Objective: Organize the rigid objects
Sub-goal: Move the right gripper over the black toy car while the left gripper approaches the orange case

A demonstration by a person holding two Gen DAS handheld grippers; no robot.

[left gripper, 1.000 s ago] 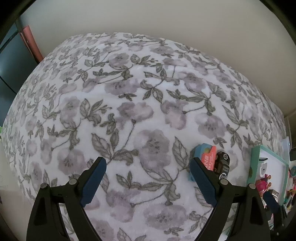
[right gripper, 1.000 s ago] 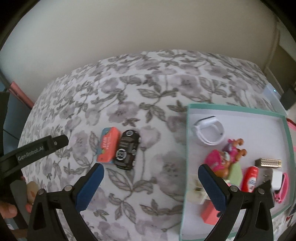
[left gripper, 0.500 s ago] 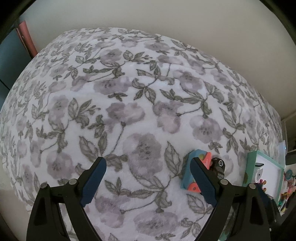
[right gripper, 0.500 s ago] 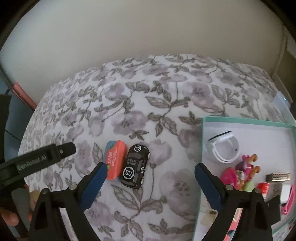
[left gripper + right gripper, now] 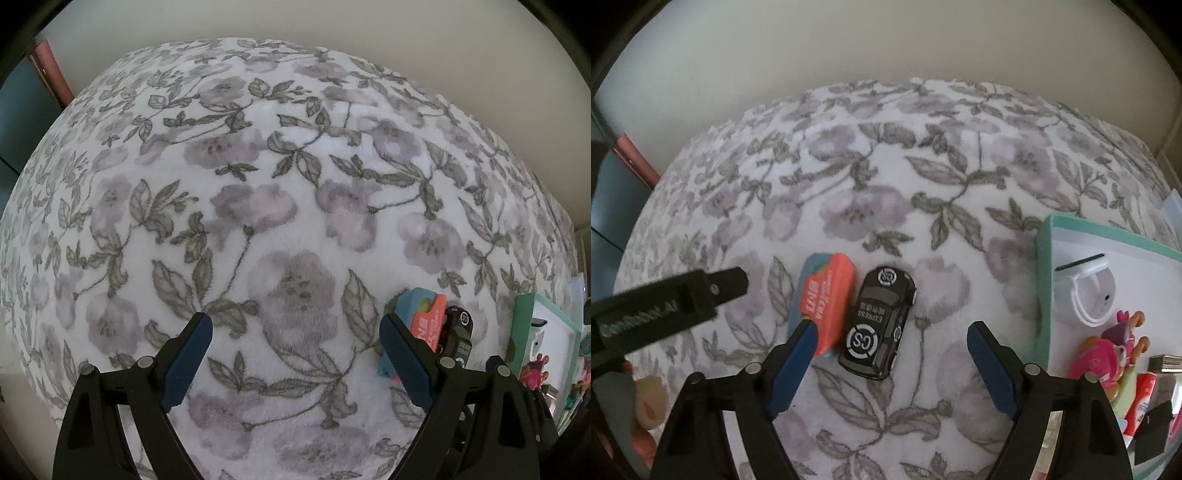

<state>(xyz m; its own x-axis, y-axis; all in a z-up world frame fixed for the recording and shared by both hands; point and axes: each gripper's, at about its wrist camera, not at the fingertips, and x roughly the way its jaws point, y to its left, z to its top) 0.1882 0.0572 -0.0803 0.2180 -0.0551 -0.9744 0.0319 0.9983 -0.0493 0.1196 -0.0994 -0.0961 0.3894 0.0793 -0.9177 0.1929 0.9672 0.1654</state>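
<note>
My right claw (image 5: 888,363) gapes empty over the glossy black plastic toy car (image 5: 878,328) between my fingers; my left finger, overlapping the coral-and-teal cardboard box (image 5: 822,302), may shove it.

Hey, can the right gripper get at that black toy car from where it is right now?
Probably yes. The right gripper is open around the black toy car, nothing over it, though the orange box touches its left side.
</note>
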